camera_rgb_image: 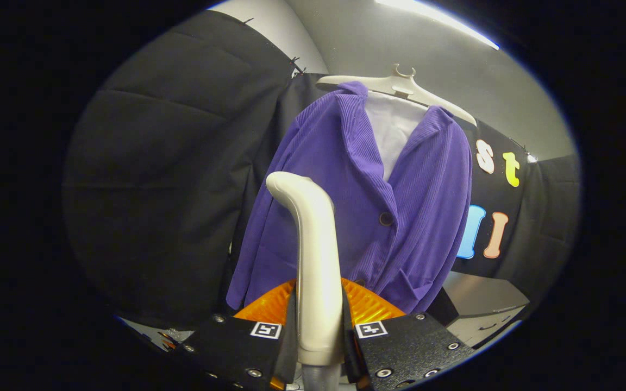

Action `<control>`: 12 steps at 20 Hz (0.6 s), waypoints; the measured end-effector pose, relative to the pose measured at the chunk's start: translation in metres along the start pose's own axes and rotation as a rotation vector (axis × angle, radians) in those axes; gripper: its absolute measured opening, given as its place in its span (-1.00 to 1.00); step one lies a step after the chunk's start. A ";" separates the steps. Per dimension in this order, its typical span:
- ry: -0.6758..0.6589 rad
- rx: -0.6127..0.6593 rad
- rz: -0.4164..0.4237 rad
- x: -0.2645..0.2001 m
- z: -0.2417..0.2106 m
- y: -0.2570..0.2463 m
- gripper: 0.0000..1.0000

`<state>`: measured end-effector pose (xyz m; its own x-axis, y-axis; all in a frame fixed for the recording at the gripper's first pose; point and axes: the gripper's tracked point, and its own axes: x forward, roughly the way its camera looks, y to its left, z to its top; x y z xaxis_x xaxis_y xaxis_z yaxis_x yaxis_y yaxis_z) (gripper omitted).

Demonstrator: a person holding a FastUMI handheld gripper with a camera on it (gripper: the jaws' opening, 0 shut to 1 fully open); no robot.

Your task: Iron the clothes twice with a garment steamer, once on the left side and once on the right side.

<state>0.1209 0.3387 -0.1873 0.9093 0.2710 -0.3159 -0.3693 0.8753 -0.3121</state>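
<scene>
Cream plastic steamer handle [317, 260] is clamped between both fingers of the gripper [318, 339], standing upright. Its curved head is seen just ahead of the purple corduroy jacket [356, 201], possibly touching the left front. The jacket is hung on a white hanger [400, 84], over a white shirt [394, 130].

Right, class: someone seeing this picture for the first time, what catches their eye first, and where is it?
First, the purple corduroy jacket over a white shirt, hanging on a cream plastic hanger beyond the fingers. Next, the cream plastic garment steamer rising between the fingers, which are clamped on its handle, its head near the jacket's left front panel.
</scene>
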 end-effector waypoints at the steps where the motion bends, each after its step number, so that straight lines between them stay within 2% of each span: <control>1: 0.003 -0.004 0.002 -0.002 -0.006 0.002 -0.30; 12: 0.131 -0.051 0.038 -0.009 -0.094 0.028 -0.30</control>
<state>0.0839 0.3233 -0.2775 0.8628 0.2464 -0.4415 -0.4155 0.8430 -0.3415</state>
